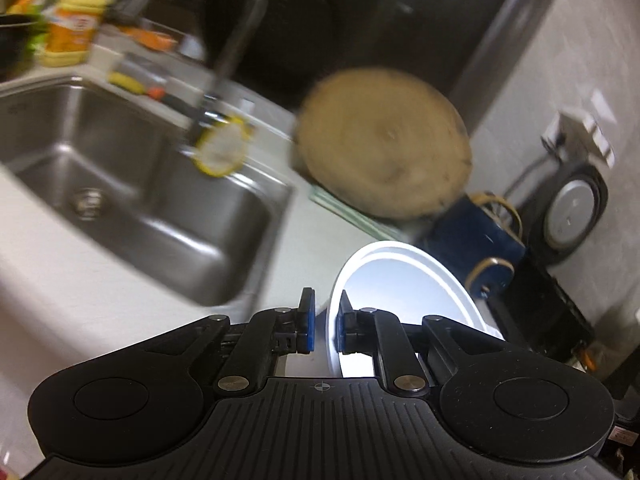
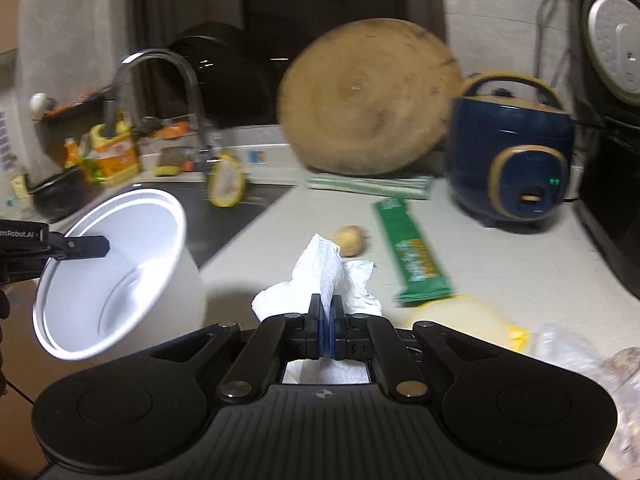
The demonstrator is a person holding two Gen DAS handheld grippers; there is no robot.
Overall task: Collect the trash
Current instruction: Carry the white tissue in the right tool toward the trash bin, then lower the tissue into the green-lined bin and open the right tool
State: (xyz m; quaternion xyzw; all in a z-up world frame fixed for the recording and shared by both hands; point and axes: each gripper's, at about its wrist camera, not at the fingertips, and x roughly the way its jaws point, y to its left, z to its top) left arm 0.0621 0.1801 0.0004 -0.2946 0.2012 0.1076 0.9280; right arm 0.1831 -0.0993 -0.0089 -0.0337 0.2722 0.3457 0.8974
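Trash is partly in hand and mostly still lying about: the right gripper (image 2: 326, 312) is clenched on a crumpled white tissue (image 2: 324, 276), held just above the surface (image 2: 280, 232), while the left gripper (image 1: 325, 322) grasps the rim of a white paper cup (image 2: 116, 276), tipped so its open mouth faces the tissue. In the right wrist view the cup looks empty inside, so nothing appears to have been dropped in yet. Judging by this, the task is at an early stage, with the tissue likely the 1st piece on its way into the cup. Left on the surface are a green wrapper (image 2: 412, 248), a small tan lump (image 2: 351, 240) beside it that could be a peel or scrap, a yellow piece (image 2: 460, 316) near the right gripper, and something in clear plastic (image 2: 592, 356) at the right edge, too blurred to identify. Behind these stand a round wooden board (image 2: 368, 100), a blue rice cooker (image 2: 516, 152) and the sink (image 1: 132, 184), none of which look like trash.
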